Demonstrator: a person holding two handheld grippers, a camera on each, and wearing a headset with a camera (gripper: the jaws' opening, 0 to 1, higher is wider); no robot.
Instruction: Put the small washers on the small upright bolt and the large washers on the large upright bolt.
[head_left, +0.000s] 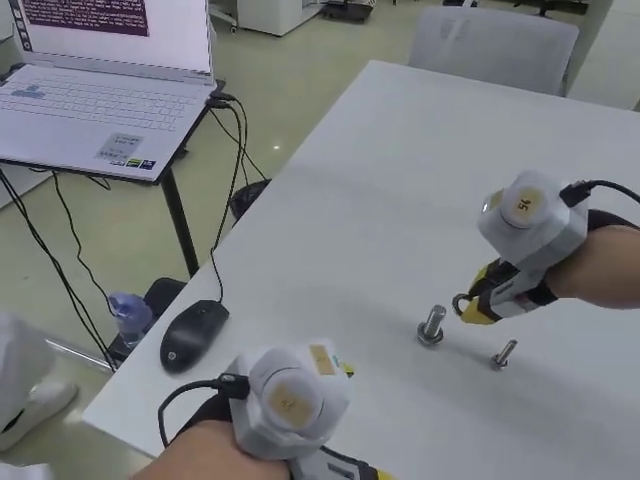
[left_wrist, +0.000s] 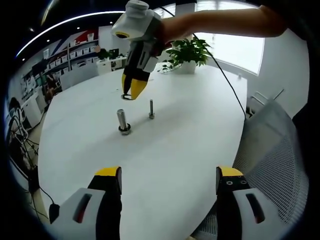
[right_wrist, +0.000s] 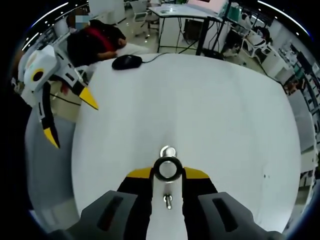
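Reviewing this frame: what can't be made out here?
On the left gripper, the head view's bottom edge cuts off the jaws.
On the large bolt, the base is too small in the head and left gripper views to tell whether washers already sit there.
In the right gripper, the washer: large or small cannot be told.
On the laptop screen, text is blurred and cut by the head view's top edge.

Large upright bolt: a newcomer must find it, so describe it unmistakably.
On the white table, look beside the right gripper holding a washer. The large upright bolt is thicker than the slim small bolt beside it.
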